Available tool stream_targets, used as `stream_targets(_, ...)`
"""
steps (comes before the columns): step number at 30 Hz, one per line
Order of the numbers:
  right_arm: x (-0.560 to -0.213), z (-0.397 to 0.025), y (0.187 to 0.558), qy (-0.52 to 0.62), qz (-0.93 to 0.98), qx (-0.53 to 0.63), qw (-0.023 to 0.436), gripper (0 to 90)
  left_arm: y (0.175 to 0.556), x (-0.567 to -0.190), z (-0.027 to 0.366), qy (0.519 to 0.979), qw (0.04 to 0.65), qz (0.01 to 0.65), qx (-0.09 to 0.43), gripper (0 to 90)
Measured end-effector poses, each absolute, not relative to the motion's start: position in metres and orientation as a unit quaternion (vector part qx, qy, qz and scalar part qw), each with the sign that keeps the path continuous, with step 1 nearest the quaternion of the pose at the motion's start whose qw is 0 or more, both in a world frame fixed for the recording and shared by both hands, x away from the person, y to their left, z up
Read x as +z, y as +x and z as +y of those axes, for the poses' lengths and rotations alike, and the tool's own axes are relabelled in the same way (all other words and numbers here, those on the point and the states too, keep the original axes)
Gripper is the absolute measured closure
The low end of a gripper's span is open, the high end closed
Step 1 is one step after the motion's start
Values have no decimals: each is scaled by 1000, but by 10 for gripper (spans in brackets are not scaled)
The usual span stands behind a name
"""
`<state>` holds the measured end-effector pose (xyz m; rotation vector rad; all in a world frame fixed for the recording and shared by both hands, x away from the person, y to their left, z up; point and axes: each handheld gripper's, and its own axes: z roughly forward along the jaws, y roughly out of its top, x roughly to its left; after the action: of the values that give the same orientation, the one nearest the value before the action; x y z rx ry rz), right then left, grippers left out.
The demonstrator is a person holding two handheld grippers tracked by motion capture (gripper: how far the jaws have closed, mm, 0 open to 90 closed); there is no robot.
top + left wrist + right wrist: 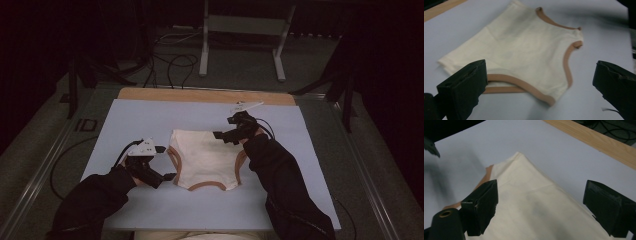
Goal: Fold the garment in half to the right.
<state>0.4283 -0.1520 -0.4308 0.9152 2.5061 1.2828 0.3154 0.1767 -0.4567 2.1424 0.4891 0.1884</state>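
Note:
A cream sleeveless top (205,157) with brown trim lies flat on the pale lavender sheet (150,115), its hem toward the far side and its neckline toward me. My left gripper (166,162) stands open at the top's left armhole, its jaws apart on either side of the trimmed edge. In the left gripper view the top (524,50) lies just beyond the open gripper (540,70). My right gripper (223,127) hovers open over the far right hem corner. In the right gripper view the cream cloth (536,205) spreads between and under the open gripper (541,187).
A wooden board edge (205,95) runs along the far side of the sheet. Beyond it, cables (170,62) lie on the floor by a metal frame's legs (204,45). Black sleeves (280,185) reach in from the bottom.

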Motion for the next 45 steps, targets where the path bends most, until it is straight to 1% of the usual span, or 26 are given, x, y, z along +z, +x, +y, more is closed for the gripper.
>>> stream_targets(9,-435,-125,434,291,851,431,79,128,305,-463,165,878,445,165,68,6)
stream_targets(16,-441,-106,437,283,857,425,65,128,304,-478,157,889,430,148,56,35)
stream_targets(21,-447,-95,440,280,861,421,58,128,307,-490,153,899,412,138,55,112)
stream_targets(28,-456,-82,442,277,867,411,47,130,310,-499,144,913,389,113,55,162)
stream_targets(32,-460,-75,442,277,870,406,41,132,312,-504,140,922,371,100,55,215)
stream_targets(36,-462,-69,443,271,874,402,37,131,313,-510,140,929,353,95,57,245)
stream_targets(43,-468,-59,446,269,879,393,32,131,316,-515,138,932,346,80,70,319)
stream_targets(44,-468,-58,446,268,879,393,31,131,317,-515,137,934,342,72,76,352)
stream_targets(45,-469,-57,446,269,879,394,29,131,317,-515,136,933,344,70,75,362)
